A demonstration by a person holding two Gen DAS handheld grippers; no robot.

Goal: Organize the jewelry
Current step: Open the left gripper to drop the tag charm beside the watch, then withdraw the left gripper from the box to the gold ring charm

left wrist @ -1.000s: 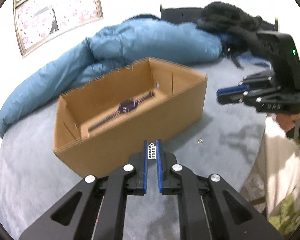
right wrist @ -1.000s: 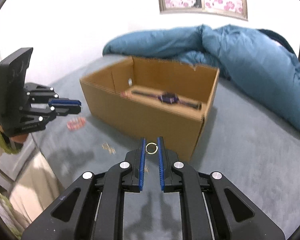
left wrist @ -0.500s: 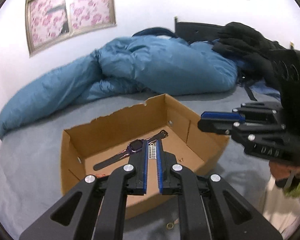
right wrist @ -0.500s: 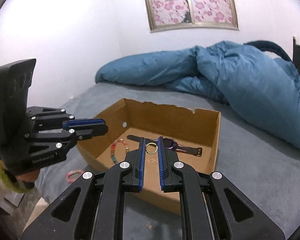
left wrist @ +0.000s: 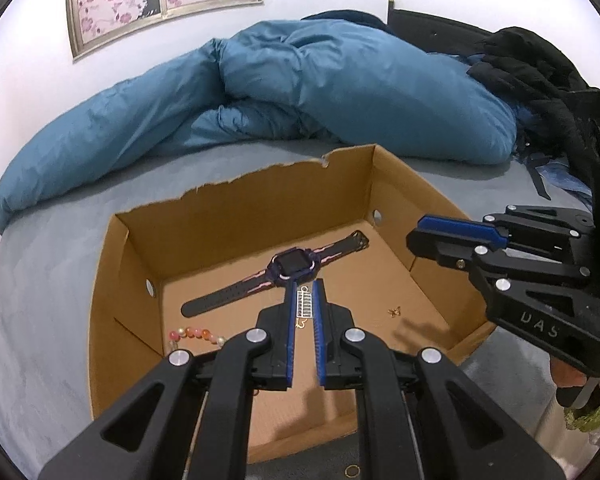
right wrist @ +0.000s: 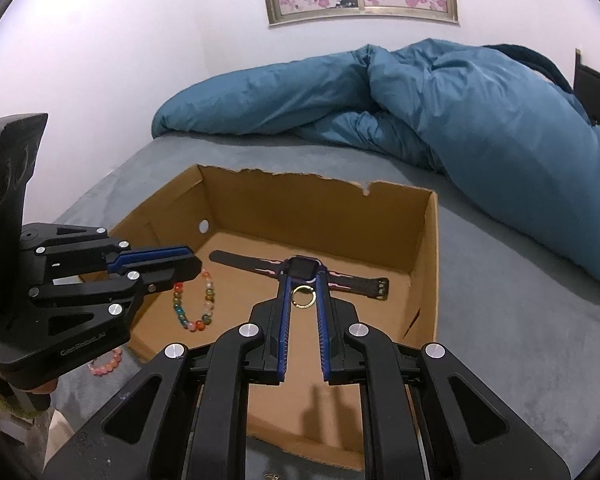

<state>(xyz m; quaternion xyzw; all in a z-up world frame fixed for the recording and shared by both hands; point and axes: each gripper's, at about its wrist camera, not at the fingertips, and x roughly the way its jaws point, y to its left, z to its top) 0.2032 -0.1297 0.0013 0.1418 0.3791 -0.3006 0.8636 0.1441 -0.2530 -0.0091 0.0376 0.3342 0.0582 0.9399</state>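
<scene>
A blue duvet [left wrist: 340, 92] lies behind the cardboard box [left wrist: 260, 196], which holds a watch [left wrist: 292, 266] and bead bracelet [right wrist: 194, 300]. Above it, the left gripper [left wrist: 305, 304], jaws opening, pinches a ladder-shaped charm [left wrist: 305, 306]; the right gripper [right wrist: 302, 294] clamps a gold ring [right wrist: 302, 296].

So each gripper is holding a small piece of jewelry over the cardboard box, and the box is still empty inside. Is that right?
Not quite: the cardboard box is not empty. The right wrist view shows a watch and a beaded bracelet lying on its floor. The rest holds: the left gripper pinches a small silver pendant, and the right gripper a gold ring, both over the box.
</scene>
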